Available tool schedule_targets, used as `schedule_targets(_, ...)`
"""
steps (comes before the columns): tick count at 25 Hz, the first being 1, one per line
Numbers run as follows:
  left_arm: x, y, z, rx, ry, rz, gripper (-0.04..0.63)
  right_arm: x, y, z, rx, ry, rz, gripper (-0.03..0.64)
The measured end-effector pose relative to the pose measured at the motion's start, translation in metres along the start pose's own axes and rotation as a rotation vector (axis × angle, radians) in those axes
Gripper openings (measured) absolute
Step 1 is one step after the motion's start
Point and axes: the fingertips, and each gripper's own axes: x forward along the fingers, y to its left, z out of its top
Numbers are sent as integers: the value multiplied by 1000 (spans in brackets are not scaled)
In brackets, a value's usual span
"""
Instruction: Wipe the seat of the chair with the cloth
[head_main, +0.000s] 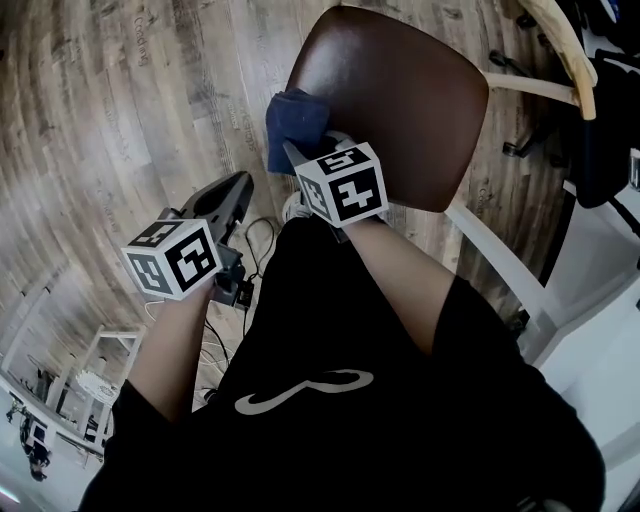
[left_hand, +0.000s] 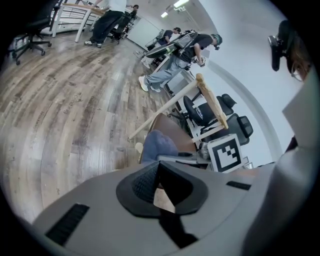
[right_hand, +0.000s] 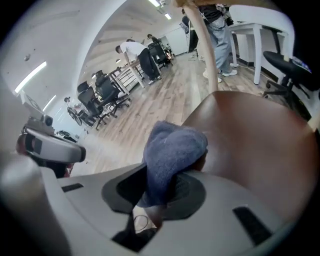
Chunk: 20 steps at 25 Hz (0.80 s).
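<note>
- Underfoot, the floor (head_main: 120, 110) is grey-brown wood-look plank with a streaked grain, running through an open office.
- In the distance, the gripper views show white desks, black office chairs (right_hand: 102, 95), strip lights and people (right_hand: 137, 55) standing.
- The chair has a smooth, glossy brown seat (head_main: 400, 100) with rounded corners. It is carried on white legs (head_main: 500, 260) and has a curved back rail (head_main: 565, 50) of pale wood.
- The cloth (head_main: 295, 125) is blue terry with a soft nap, bunched into a wad. It sits at the seat's left edge in the head view, and part of it hangs past the rim.
- The right hand-held gripper (right_hand: 160, 187) is closed on the cloth. A fold is pinched between its ribbed dark pads and the wad bulges out ahead of them onto the seat.
- The left hand-held gripper (left_hand: 159, 167) is off to the left of the chair, above the floor. Its jaws are together with nothing between them.
</note>
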Motion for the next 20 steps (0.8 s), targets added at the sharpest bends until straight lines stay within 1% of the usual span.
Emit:
schedule_targets(5, -7, 8, -6, -31, -15, 15, 14, 6, -10, -11, 8, 27, -46, 87)
schedule_targets(9, -7, 6, -5, -29, -19, 16, 14, 9, -11, -12, -11, 30, -50, 87)
schedule_targets(14, -6, 2, -2, -10, -12, 17, 14, 5, -12, -15, -35, 28, -54, 87)
schedule_targets(20, 4, -14, 2, 30, 6, 2, 14, -13, -33, -29, -16, 21, -82, 87)
